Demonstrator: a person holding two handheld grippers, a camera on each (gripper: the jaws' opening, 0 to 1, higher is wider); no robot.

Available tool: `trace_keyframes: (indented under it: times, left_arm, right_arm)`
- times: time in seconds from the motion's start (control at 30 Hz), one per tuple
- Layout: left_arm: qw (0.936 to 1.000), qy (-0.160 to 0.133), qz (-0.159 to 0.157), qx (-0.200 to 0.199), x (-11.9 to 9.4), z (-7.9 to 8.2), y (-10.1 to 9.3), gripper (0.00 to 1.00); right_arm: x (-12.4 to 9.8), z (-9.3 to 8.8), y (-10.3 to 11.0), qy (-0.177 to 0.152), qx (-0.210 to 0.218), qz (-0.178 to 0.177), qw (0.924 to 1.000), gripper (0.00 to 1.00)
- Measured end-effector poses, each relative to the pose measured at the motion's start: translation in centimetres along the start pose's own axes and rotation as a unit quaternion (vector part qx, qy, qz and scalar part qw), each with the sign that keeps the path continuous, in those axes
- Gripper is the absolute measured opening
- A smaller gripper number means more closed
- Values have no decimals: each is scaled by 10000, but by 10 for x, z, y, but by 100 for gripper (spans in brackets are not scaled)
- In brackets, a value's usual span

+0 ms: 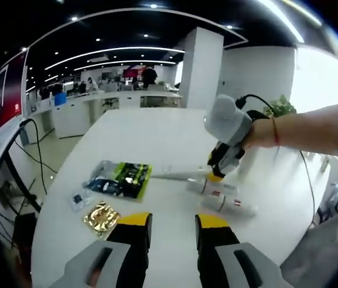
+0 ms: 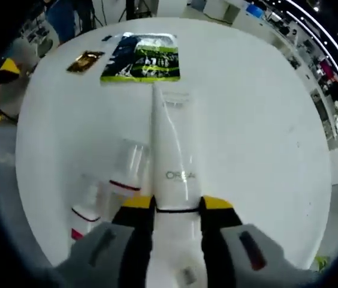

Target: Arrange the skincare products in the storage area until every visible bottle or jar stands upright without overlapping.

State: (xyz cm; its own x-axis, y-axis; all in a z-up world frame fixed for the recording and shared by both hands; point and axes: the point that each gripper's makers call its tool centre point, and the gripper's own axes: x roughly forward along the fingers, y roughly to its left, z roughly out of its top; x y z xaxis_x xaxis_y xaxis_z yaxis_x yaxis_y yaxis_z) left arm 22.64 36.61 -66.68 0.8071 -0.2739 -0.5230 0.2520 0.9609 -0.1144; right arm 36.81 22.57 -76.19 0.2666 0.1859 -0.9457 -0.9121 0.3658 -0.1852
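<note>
In the left gripper view, the left tool point(image 1: 173, 223) is seen low over the white worktop point(image 1: 157, 138), its yellow-tipped jaws set apart with nothing between them. Ahead of it, the right tool point(image 1: 216, 174) is held by a person's hand point(image 1: 259, 129) and is lowered onto a long white tube point(image 1: 178, 175), which lies flat on the worktop. Just beside that tube, two small white bottles point(image 1: 223, 197) with red bands are seen lying on their sides, close together. Further left, a green and black packet point(image 1: 120, 179) lies flat, with a gold foil sachet point(image 1: 101, 216) near it and a small clear item point(image 1: 78, 198) beside both; what the packet holds cannot be told.

In the right gripper view, the right tool point(image 2: 176, 207) is closed around the cap end of the white tube point(image 2: 172, 150), whose lettered body stretches away along the worktop point(image 2: 259, 120) toward the green and black packet point(image 2: 144, 59). The two small bottles point(image 2: 106, 192) lie to the left of the tube, on their sides, their clear caps pointing away; their contents cannot be made out. The gold foil sachet point(image 2: 85, 61) is seen beside the packet.
</note>
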Motion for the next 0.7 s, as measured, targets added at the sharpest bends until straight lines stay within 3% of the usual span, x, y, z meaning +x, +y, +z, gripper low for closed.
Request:
trace_keyframes:
  times: [0.37,0.53,0.7]
  left_arm:
    - [9998,157,-105,119,4,-6,-6,30]
    - [9991,321,-252,-74,7,-14,-8,30]
    - [9972,682,-296,-108,13,-26,-9,30]
  right_arm:
    - [-10,-19,23,-68,-207,18,9998,30]
    - [-13,-27,35,-180,-382,126,9990,30]
    - [-18,-34,51,-293,-989,305,9942,30]
